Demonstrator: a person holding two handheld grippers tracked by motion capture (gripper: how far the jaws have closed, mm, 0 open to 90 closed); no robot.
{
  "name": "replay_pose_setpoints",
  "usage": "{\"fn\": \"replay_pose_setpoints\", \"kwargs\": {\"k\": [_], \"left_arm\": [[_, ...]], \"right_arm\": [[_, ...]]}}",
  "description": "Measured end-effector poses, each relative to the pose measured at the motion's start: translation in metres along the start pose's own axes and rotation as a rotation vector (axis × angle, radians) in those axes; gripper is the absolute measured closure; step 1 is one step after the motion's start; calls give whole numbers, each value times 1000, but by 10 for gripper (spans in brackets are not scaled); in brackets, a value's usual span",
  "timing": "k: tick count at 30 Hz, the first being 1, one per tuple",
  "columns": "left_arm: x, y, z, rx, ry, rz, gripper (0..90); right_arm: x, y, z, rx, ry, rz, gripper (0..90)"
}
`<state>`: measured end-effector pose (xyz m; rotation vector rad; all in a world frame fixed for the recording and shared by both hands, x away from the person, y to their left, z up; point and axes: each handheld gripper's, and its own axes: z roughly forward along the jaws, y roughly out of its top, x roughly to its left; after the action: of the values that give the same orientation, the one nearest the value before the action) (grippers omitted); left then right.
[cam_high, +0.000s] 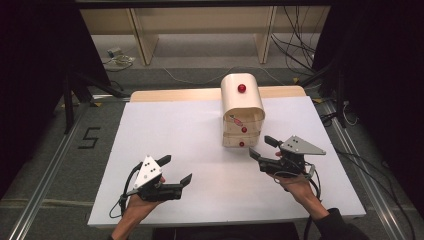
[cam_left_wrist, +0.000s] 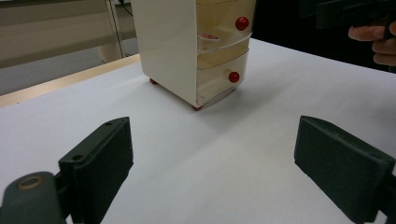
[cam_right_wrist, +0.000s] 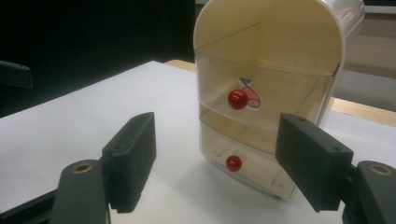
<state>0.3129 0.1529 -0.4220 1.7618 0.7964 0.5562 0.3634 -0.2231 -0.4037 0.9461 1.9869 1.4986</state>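
Each hand carries a black two-jaw gripper. The left gripper (cam_high: 176, 170) bears a pale grey three-cornered plate dotted with small dark screws, and a black cable loops from its rear. The right gripper (cam_high: 261, 148), just beside the cream drawer box (cam_high: 242, 111), has a darker grey plate with similar screws and a trailing black cable. Its flat rectangular pads (cam_right_wrist: 132, 158) are matt black, with brass-ringed screw holes at the jaw bases. A dark sleeve (cam_high: 340, 227) covers the right forearm.

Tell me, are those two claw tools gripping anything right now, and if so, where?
Nothing is held. The left gripper and the right gripper both stand open with bare jaws; the right one faces the small drawer cabinet without touching it.
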Motion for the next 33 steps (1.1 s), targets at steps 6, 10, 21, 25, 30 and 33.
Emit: {"fn": "replay_pose_setpoints", "kwargs": {"k": [6, 10, 21, 25, 30, 33], "left_arm": [[0, 0, 0, 1, -3, 6, 114], [0, 0, 0, 3, -5, 6, 114], [-1, -1, 1, 11, -13, 10, 113], [0, -1, 0, 6, -27, -14, 113], [3, -1, -1, -1, -25, -32, 113], [2, -1, -1, -1, -25, -29, 113]], "right_arm": [[0, -4, -3, -10, 0, 4, 297], [0, -6, -5, -17, 1, 0, 296], [0, -11, -14, -30, -2, 5, 282], [-2, -15, -19, -23, -5, 8, 277], [-3, -20, -23, -11, -10, 16, 270], [-2, -22, -26, -5, -10, 16, 265]]}}
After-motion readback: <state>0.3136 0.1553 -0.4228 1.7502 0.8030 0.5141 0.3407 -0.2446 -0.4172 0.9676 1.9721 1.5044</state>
